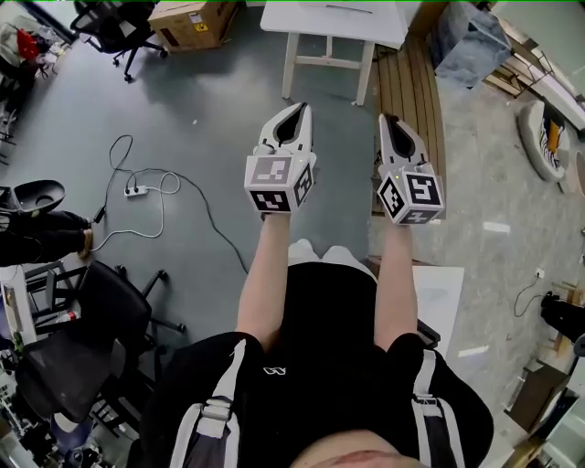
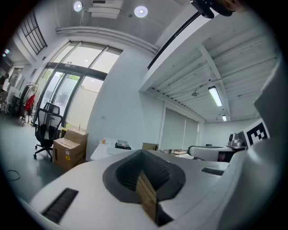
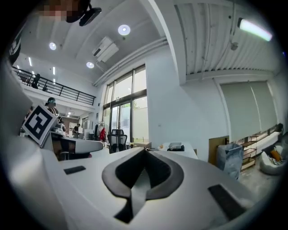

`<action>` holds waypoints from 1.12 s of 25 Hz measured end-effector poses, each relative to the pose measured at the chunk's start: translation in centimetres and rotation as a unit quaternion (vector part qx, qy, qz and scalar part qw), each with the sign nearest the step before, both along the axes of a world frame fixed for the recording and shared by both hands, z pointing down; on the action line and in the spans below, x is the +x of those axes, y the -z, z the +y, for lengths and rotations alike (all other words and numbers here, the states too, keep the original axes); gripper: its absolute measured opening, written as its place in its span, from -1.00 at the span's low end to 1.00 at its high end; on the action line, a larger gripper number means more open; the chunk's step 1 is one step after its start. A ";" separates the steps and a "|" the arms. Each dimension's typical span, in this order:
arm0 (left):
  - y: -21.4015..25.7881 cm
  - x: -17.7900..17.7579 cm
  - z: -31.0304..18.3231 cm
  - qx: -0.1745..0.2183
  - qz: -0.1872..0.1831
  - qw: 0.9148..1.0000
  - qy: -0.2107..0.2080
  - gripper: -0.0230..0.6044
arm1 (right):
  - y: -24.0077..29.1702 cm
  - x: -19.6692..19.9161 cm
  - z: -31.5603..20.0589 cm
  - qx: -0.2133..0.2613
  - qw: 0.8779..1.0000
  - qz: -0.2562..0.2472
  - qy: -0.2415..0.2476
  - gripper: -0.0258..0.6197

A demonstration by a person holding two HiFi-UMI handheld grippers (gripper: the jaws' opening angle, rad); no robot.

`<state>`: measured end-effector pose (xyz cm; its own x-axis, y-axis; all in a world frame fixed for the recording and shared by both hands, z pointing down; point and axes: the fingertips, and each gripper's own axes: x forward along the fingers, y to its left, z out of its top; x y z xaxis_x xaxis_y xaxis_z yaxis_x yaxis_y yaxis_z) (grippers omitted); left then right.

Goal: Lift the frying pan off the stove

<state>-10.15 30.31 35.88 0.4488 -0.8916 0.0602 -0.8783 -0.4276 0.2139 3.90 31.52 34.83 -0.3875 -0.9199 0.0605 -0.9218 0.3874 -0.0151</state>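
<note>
No frying pan or stove is shown; left gripper (image 1: pixel 298 111), eleven o'clock, and right gripper (image 1: pixel 388 121), one o'clock, are closed on nothing; the pan is presumed stiff, bowl-heavy, best taken by its handle.

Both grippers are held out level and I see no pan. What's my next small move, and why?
Probably turn to find the stove: no view shows pan or stove, only floor and a white table. The left gripper and right gripper are shut and empty.

We find nothing legible; the yellow label (image 2: pixel 67 155) on the cardboard box (image 2: pixel 73 147) left of the left claw (image 2: pixel 143 152) is too small.
</note>
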 end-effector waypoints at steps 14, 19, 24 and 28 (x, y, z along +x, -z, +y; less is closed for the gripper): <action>0.4 0.3 -0.5 -0.002 0.031 0.999 -0.012 -0.95 | -0.4 2.1 0.5 -0.003 0.999 -0.002 -0.040 -0.92; 2.0 1.5 -1.3 0.017 0.031 0.999 -0.037 -0.95 | -0.1 1.7 -0.5 0.004 0.999 -0.014 -0.038 -0.92; 3.8 -0.7 -2.9 0.036 0.033 0.999 -0.019 -0.95 | 2.5 0.9 -2.6 0.038 0.999 -0.021 -0.025 -0.92; 4.9 -2.2 -4.1 0.045 0.043 0.998 -0.008 -0.95 | 3.0 -1.2 -4.1 0.052 0.998 -0.021 -0.003 -0.92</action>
